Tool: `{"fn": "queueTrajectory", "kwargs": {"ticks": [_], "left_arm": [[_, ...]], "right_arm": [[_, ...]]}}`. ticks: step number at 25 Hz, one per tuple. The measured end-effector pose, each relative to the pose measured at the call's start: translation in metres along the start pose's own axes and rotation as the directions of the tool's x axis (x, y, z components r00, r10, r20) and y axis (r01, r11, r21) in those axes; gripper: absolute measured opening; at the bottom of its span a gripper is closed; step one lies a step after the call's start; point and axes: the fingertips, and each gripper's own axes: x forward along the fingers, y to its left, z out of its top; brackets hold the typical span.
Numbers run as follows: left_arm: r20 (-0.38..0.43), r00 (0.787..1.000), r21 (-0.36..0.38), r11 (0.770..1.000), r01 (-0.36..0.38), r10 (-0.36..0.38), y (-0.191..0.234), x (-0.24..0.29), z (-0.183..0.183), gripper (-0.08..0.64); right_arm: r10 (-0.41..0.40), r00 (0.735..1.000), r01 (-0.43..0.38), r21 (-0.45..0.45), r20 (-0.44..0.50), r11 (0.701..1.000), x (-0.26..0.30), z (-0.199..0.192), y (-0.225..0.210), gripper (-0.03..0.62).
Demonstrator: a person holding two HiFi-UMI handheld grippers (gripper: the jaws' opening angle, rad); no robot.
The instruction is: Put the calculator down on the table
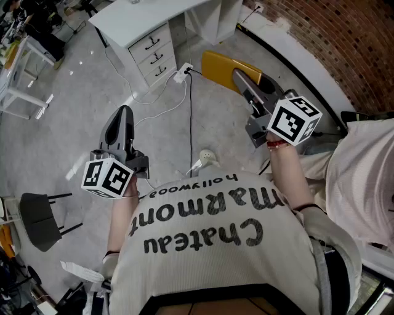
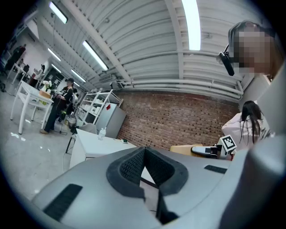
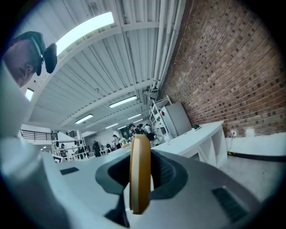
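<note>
Two fingers of the right gripper (image 1: 240,79) clamp the calculator (image 1: 218,66) edge-on, with the white tabletop (image 1: 132,19) well apart at 11 o'clock; the left gripper (image 1: 123,114) has its fingers closed, empty.

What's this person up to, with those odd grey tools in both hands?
A person holds a two-jaw gripper in each hand. The right gripper is clamped on a flat yellow calculator, held in the air. The left gripper is shut and empty. The white table with drawers stands some way ahead; the calculator is not yet on it.
</note>
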Motion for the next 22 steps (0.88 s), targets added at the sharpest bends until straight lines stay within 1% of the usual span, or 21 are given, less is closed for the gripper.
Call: {"fn": "queueTrajectory", "kwargs": {"ticks": [4, 9, 12, 14, 19, 22], "left_arm": [[0.001, 1.000, -0.001, 1.000, 0.004, -0.004, -0.001, 0.012, 0.000, 0.002], [0.020, 1.000, -0.001, 1.000, 0.016, -0.016, 0.012, 0.053, 0.002, 0.002], [0.024, 1.000, 0.003, 1.000, 0.002, -0.002, 0.024, 0.088, 0.008, 0.002], [0.036, 0.999, 0.011, 1.000, -0.004, 0.003, 0.031, 0.116, 0.015, 0.002], [0.066, 0.998, 0.027, 1.000, -0.011, 0.009, 0.039, 0.191, 0.034, 0.002], [0.067, 0.998, 0.038, 0.999, -0.018, 0.016, 0.041, 0.234, 0.039, 0.002]], "right_arm": [[-0.002, 1.000, 0.001, -0.035, -0.015, 0.999, 0.008, 0.004, -0.007, 0.089], [-0.004, 1.000, 0.003, -0.032, -0.013, 0.999, 0.039, 0.010, -0.037, 0.089], [0.020, 1.000, -0.020, 0.011, -0.007, 1.000, 0.069, 0.020, -0.063, 0.089], [0.035, 0.999, -0.035, 0.021, -0.015, 0.999, 0.092, 0.030, -0.083, 0.089], [0.063, 0.998, -0.063, -0.007, -0.019, 0.998, 0.144, 0.070, -0.131, 0.089], [0.075, 0.997, -0.075, -0.020, -0.016, 0.997, 0.169, 0.089, -0.161, 0.089]]}}
